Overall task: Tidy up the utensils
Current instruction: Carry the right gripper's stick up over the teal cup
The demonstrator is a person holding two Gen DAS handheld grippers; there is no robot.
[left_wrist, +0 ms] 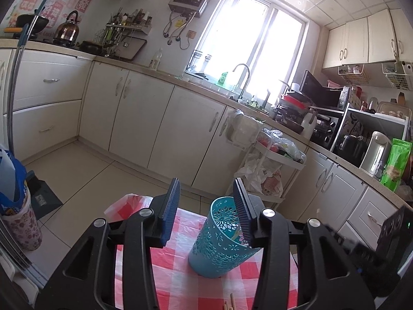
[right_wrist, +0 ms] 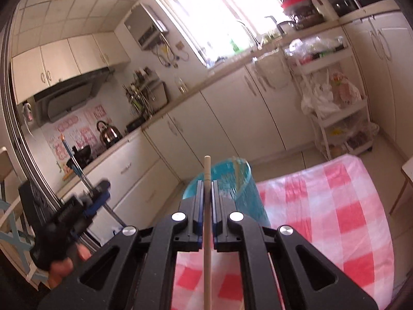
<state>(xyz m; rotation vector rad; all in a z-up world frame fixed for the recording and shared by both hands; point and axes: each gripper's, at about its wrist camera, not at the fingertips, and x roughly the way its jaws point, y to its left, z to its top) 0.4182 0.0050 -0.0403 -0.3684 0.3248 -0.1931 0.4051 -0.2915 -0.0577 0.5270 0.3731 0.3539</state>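
Gripping a pale round wooden chopstick [right_wrist: 207, 206], my right gripper [right_wrist: 205, 183] has its blue pads shut on the stick, which runs straight up the middle of the right wrist view: long axis along the fingers, tip pointing ahead and just past the pads, tail off the bottom edge. Beyond the tip, in the centre of the frame, stands the turquoise perforated plastic utensil cup [right_wrist: 232, 180] on the red-and-white checked plastic tablecloth [right_wrist: 335, 219]; one stick already seems to lean inside it. My left gripper [left_wrist: 205, 206] stands open in the lower middle of its own view, holding nothing, one pad at the cup's [left_wrist: 219, 237] rim, though I cannot tell whether it touches. More pale stick ends [left_wrist: 229, 303] lie at the bottom edge on the cloth [left_wrist: 178, 271]. To do this well, I judge I should tip the chopstick steeply downward over the cup's mouth, steady the cup, and release only once the tip is inside.
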